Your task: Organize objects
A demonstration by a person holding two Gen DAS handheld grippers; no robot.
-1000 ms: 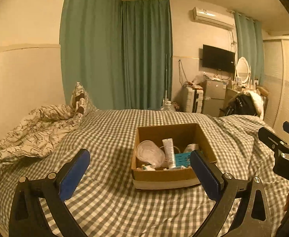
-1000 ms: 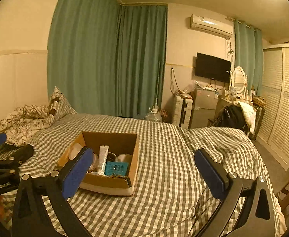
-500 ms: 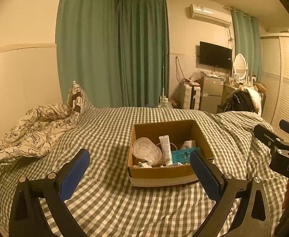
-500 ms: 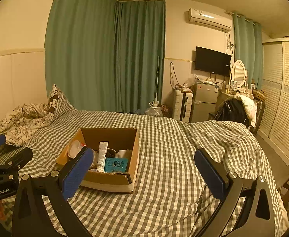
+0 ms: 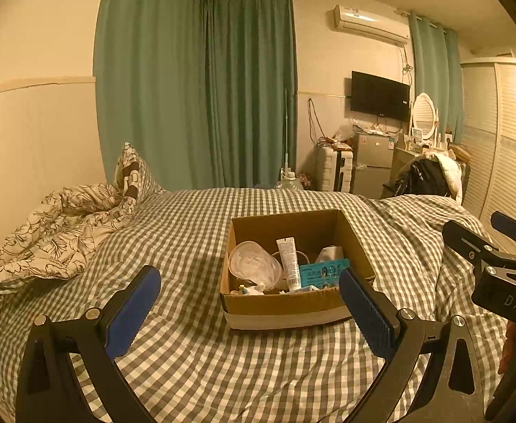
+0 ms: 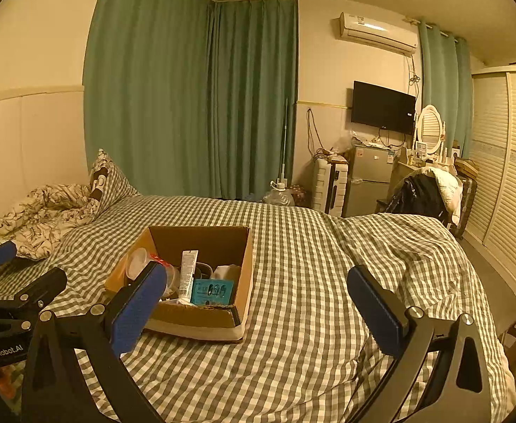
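Observation:
An open cardboard box [image 5: 282,308] [image 6: 198,317] sits on the checked bed cover. Inside are a clear plastic container [image 5: 254,264], a white tube [image 5: 287,259] [image 6: 188,268], a teal packet [image 5: 323,271] [image 6: 211,290] and small white items. My left gripper [image 5: 250,299] is open and empty, held above the bed just short of the box. My right gripper [image 6: 254,299] is open and empty, to the right of the box. Each gripper shows at the edge of the other's view: the right one [image 5: 497,246], the left one [image 6: 14,282].
A crumpled floral duvet [image 5: 57,232] and a pillow [image 5: 131,172] lie at the bed's left. Green curtains [image 5: 194,88], a wall TV [image 5: 379,96], a small fridge [image 5: 370,162], a chair with clothes [image 5: 423,176] and a louvred wardrobe [image 6: 504,176] stand beyond the bed.
Both grippers have shifted slightly, so the box sits a little more to the left in the left wrist view. Both stay open and empty.

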